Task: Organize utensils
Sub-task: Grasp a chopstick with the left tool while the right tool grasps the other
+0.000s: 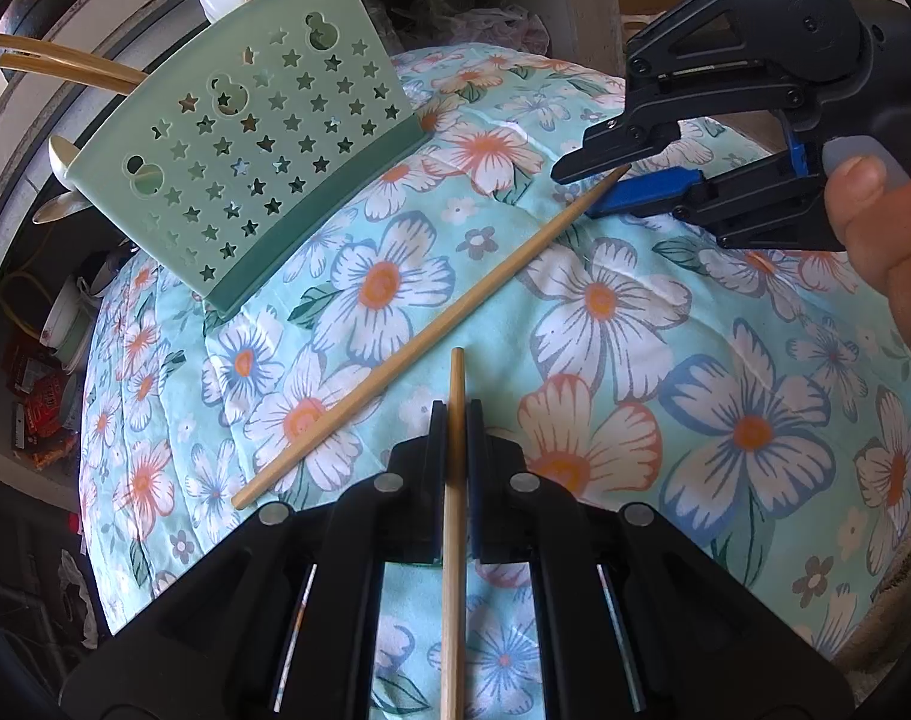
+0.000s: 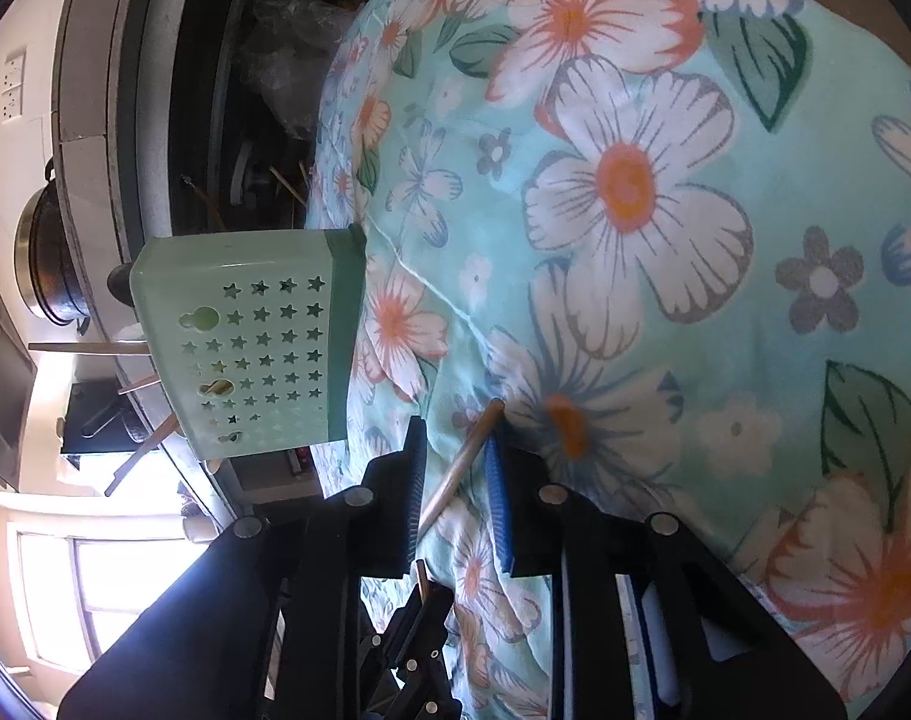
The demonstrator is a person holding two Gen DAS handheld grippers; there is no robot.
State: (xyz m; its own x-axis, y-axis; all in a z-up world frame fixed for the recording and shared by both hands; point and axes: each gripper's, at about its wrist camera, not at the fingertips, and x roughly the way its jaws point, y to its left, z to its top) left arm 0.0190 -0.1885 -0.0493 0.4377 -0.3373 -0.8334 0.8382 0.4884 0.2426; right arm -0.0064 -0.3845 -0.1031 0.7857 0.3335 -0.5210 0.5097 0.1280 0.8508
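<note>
Bright daylight, blown-out window glare, heavy fisheye bending, dark vignetted corners.

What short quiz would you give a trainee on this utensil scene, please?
1. True or false: the left gripper is shut on a chopstick.
2. Most holes in the green holder are shaped like: A) stars, B) squares, C) triangles.
3. Fill in: the loose chopstick lies on a ___-patterned cloth.

Key: 1 true; 2 A; 3 flower.
</note>
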